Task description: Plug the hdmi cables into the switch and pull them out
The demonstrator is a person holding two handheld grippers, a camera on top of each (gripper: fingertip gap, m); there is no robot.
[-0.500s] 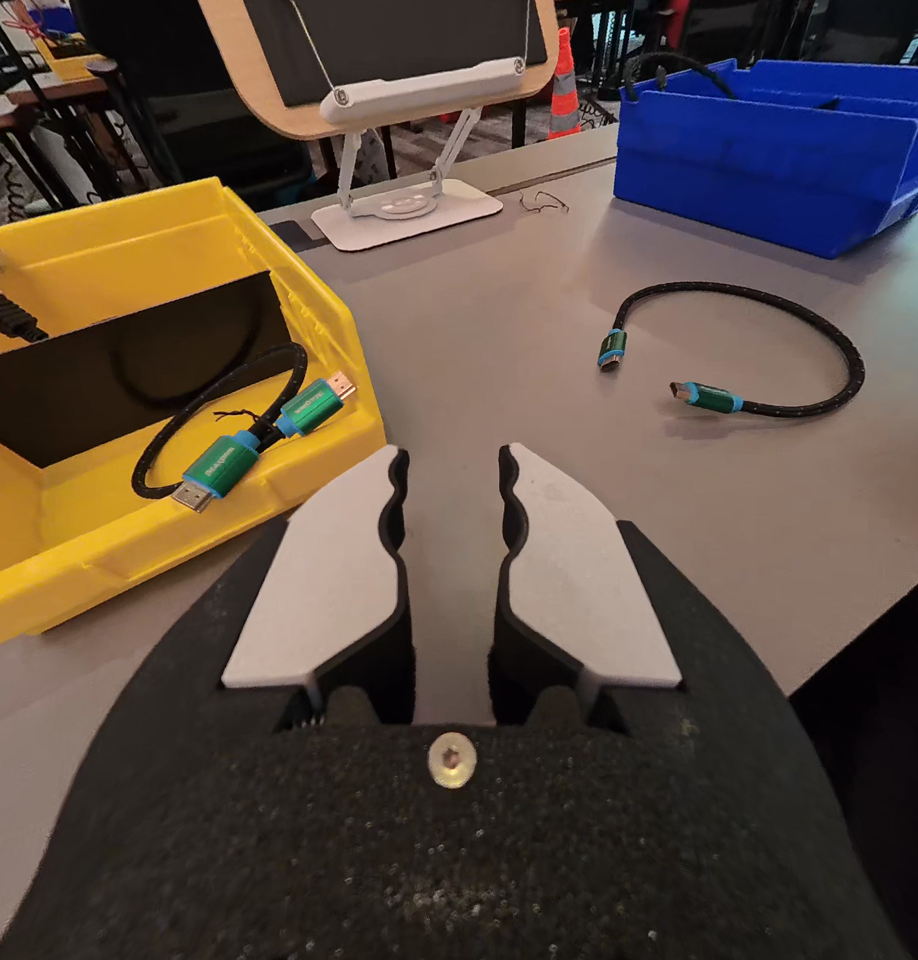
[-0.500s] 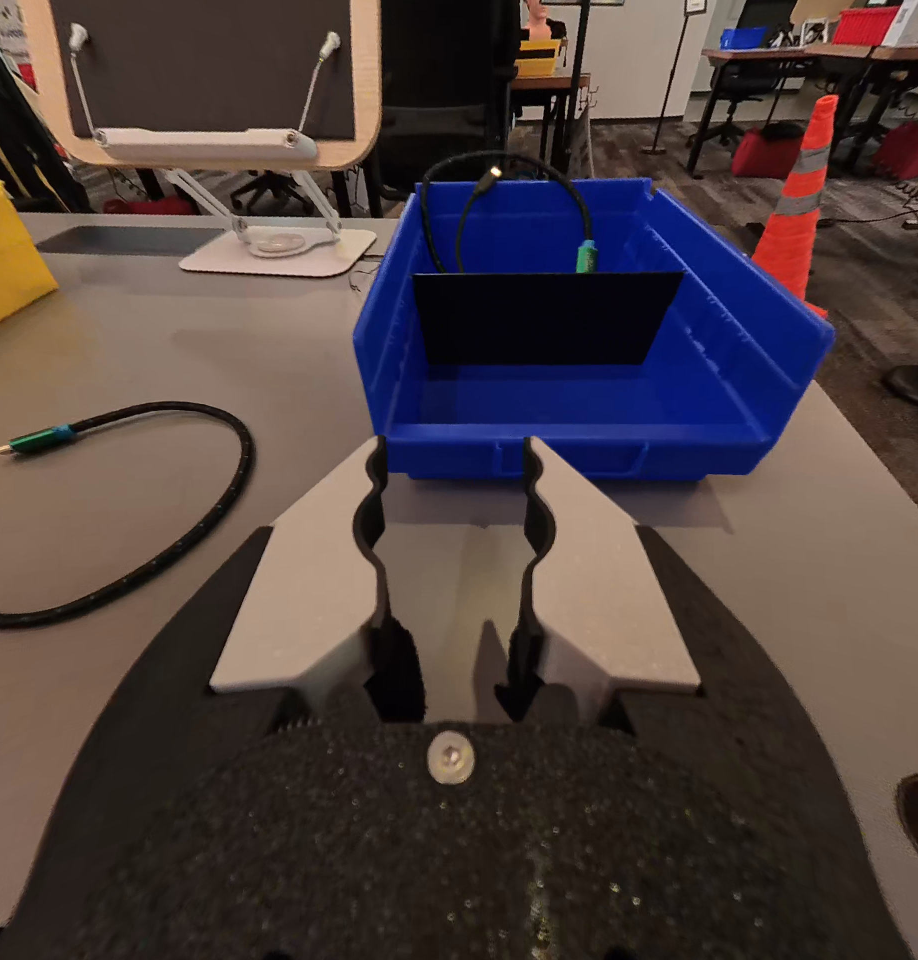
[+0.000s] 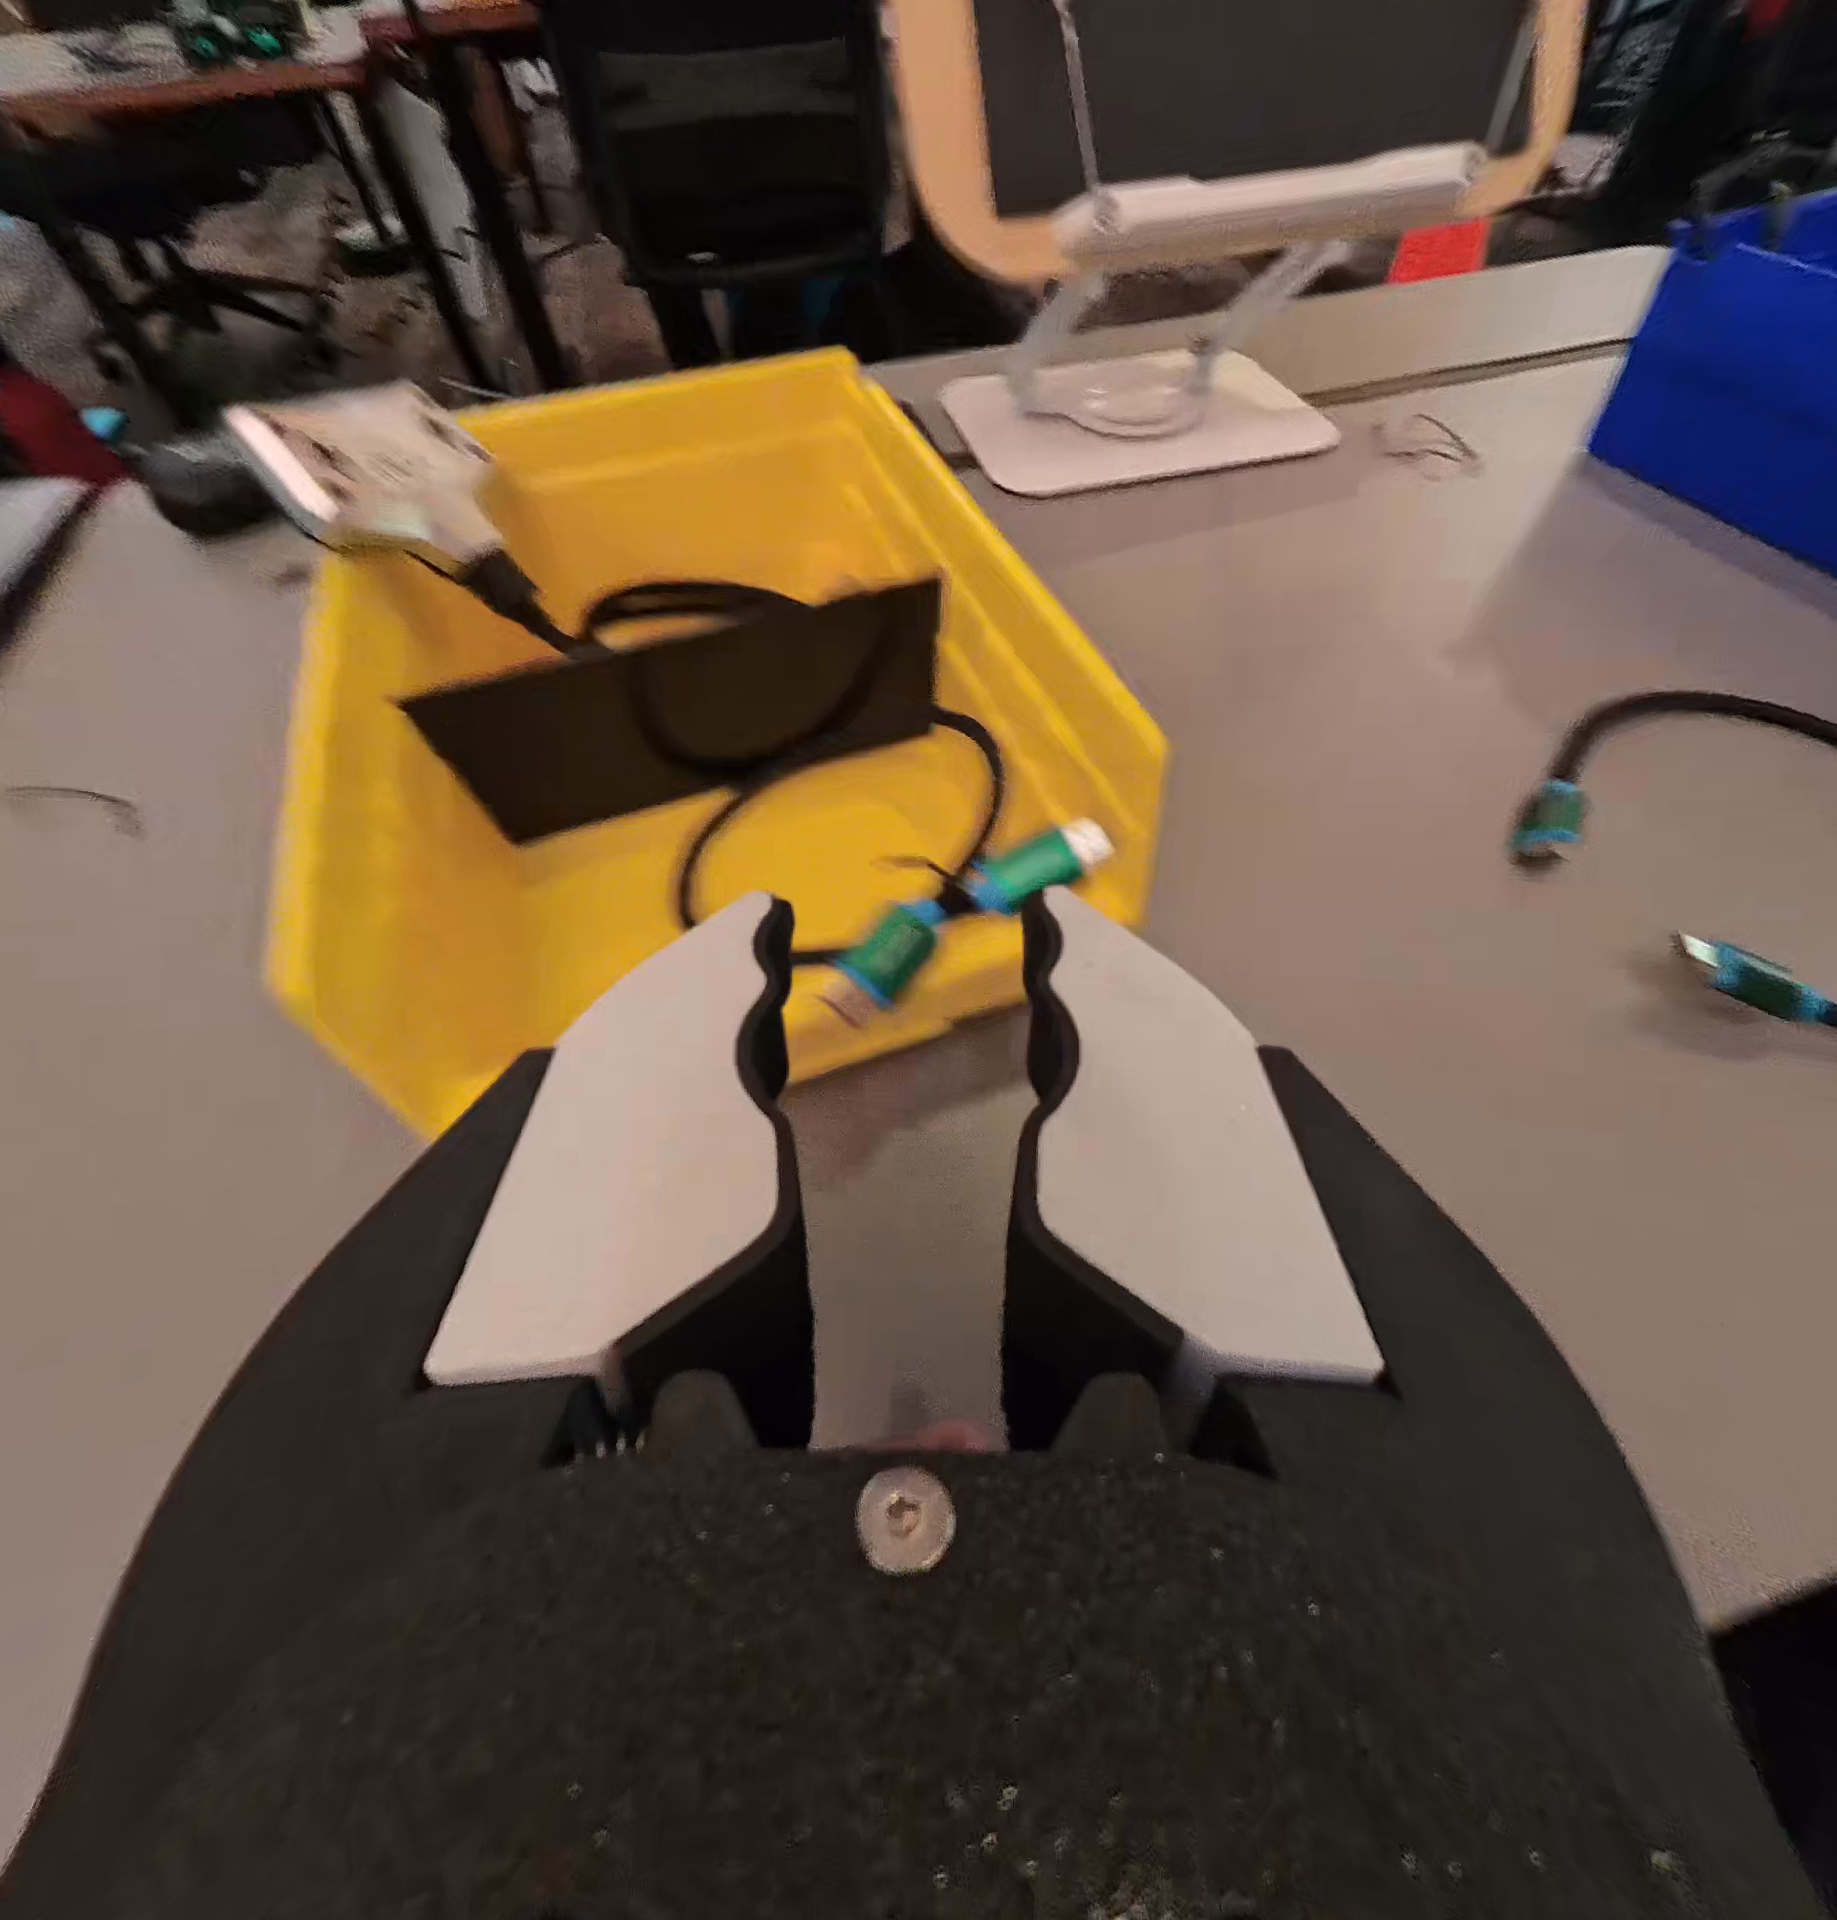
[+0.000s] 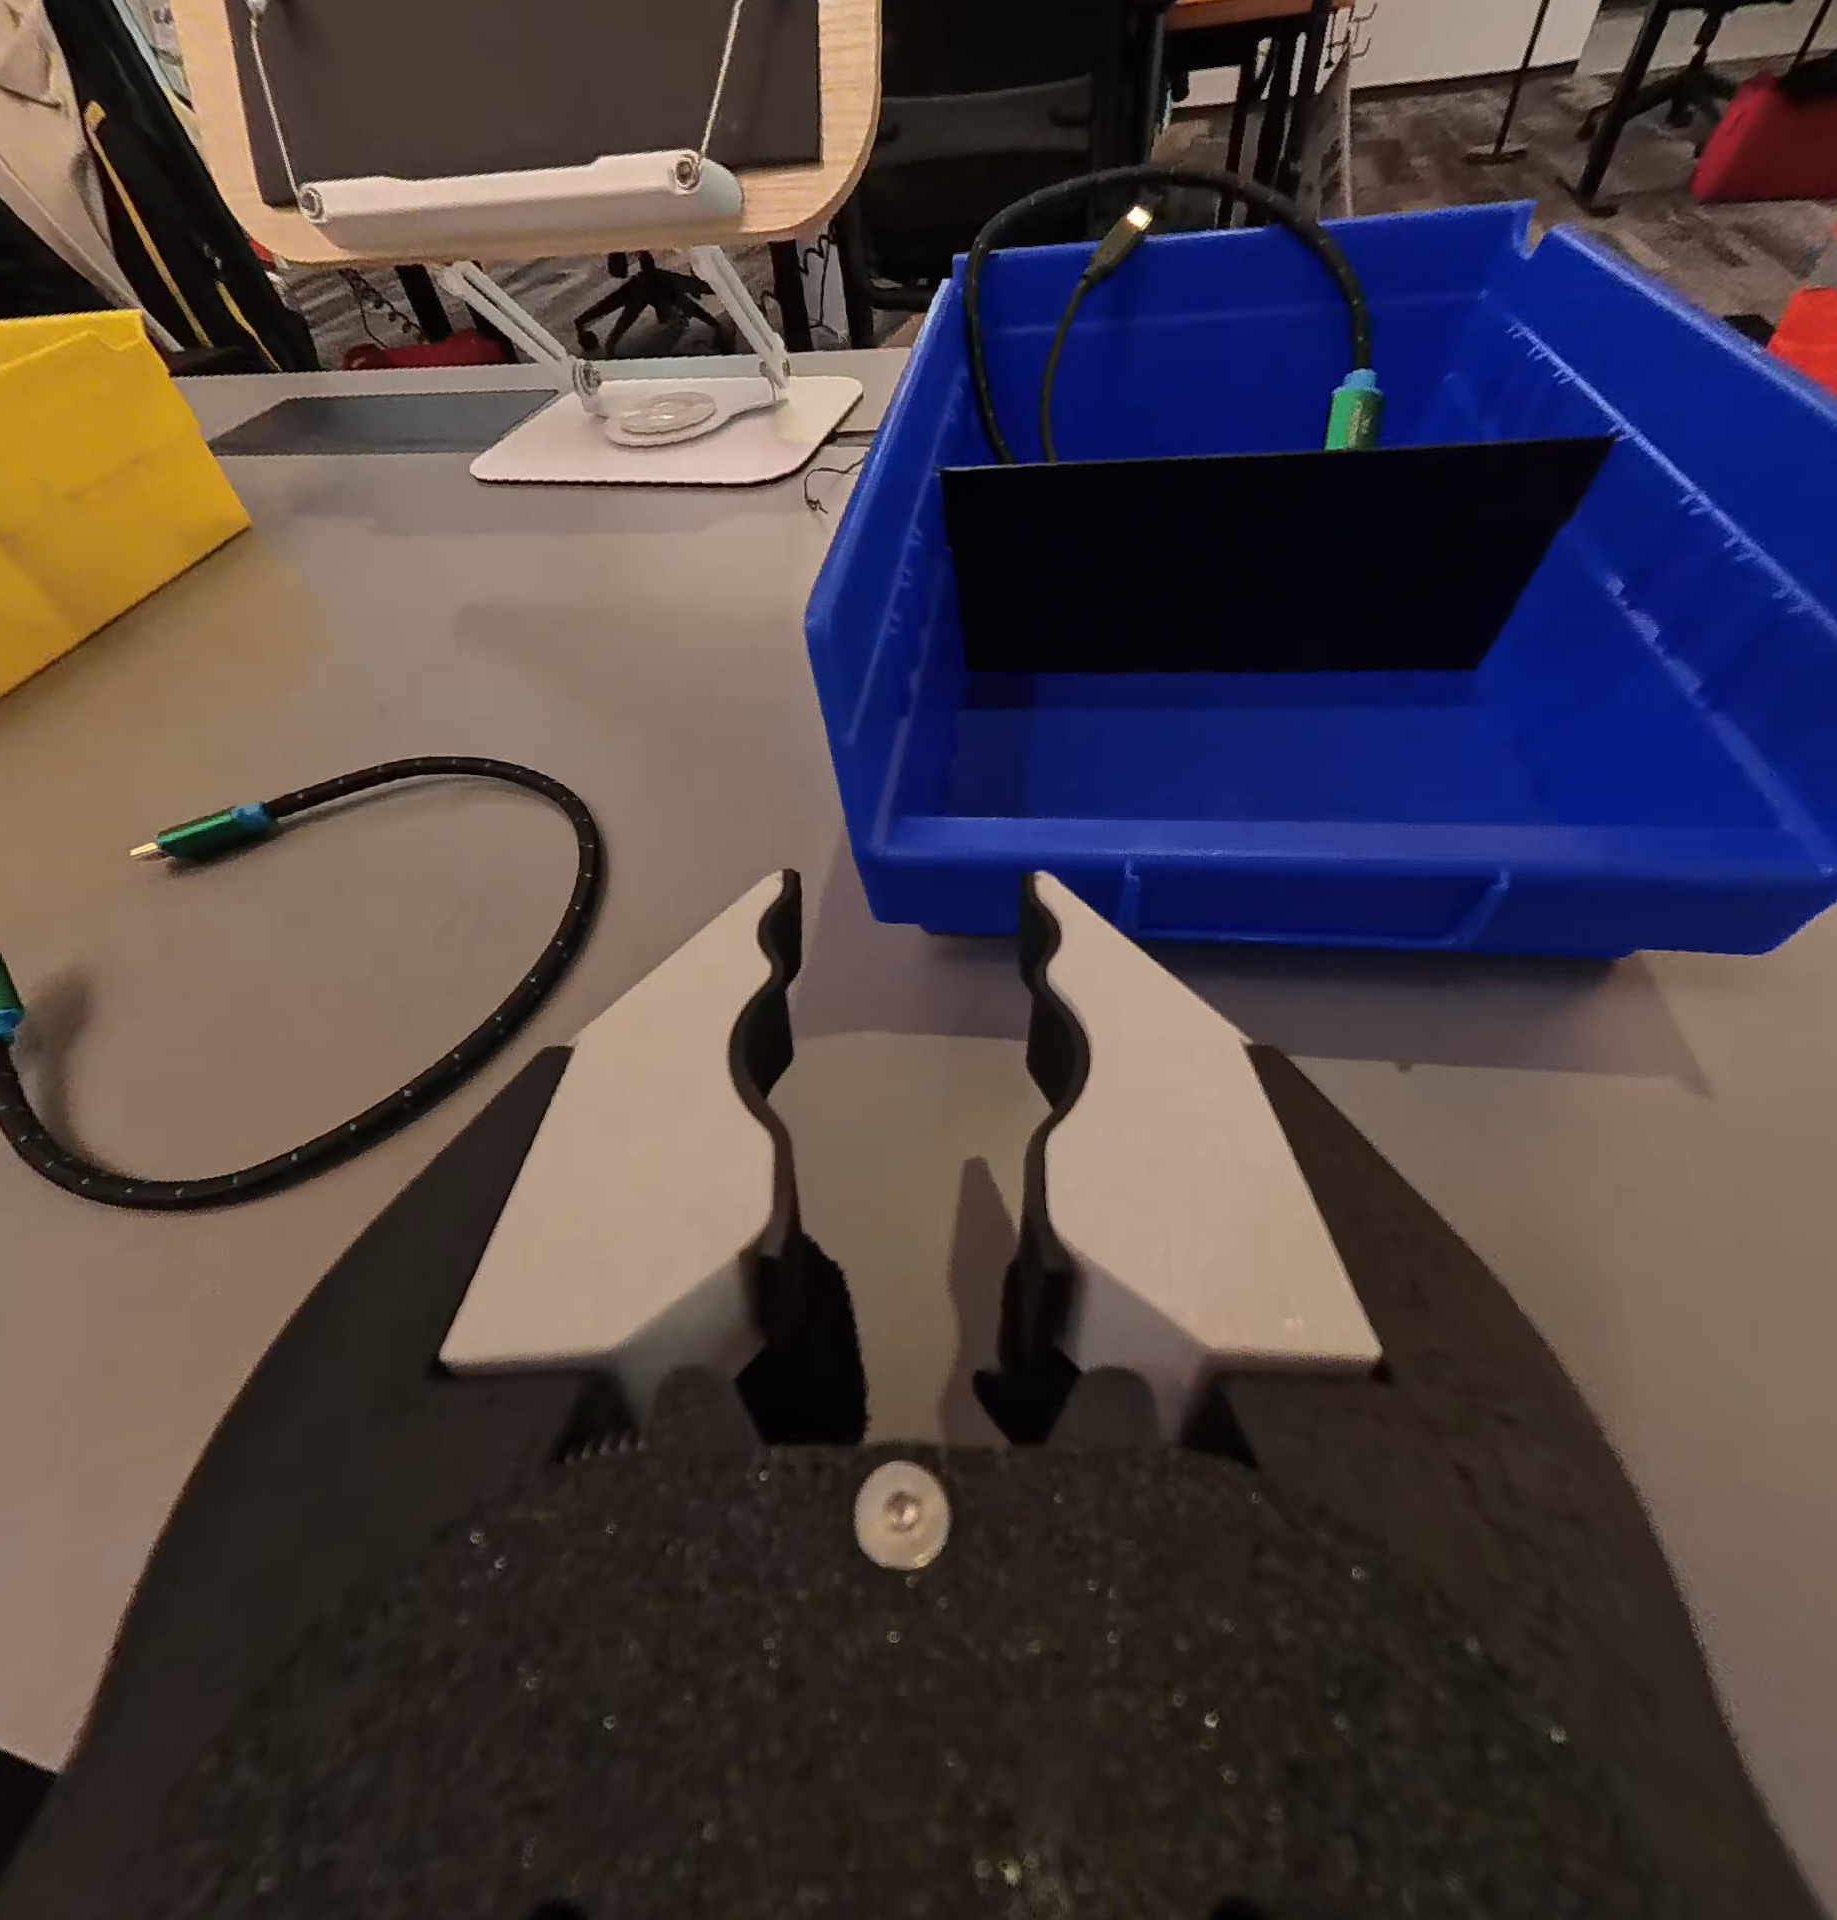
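Motion blur softens the left wrist view. The left claw [image 3: 906,940] is spread wide and holds nothing, poised above the grey tabletop [image 3: 1309,644] just short of the yellow bin [image 3: 374,935]. Inside that bin's near compartment lies a coiled HDMI cable [image 3: 987,800], its two green plugs showing right between the claw's fingertips. A black divider [image 3: 540,738] crosses the bin, and a silver switch box [image 3: 374,473] sits tilted over the far rim with a black lead trailing behind the divider. A second cable [image 3: 1724,717] lies on the tabletop well to the right.

In the right wrist view, the right claw [image 4: 912,914] is also spread wide and empty, just in front of the blue bin [image 4: 1309,894]. A third cable [image 4: 1350,301] stands looped behind the bin's black divider. The loose cable on the tabletop curves to the left of the claw, apart from it.
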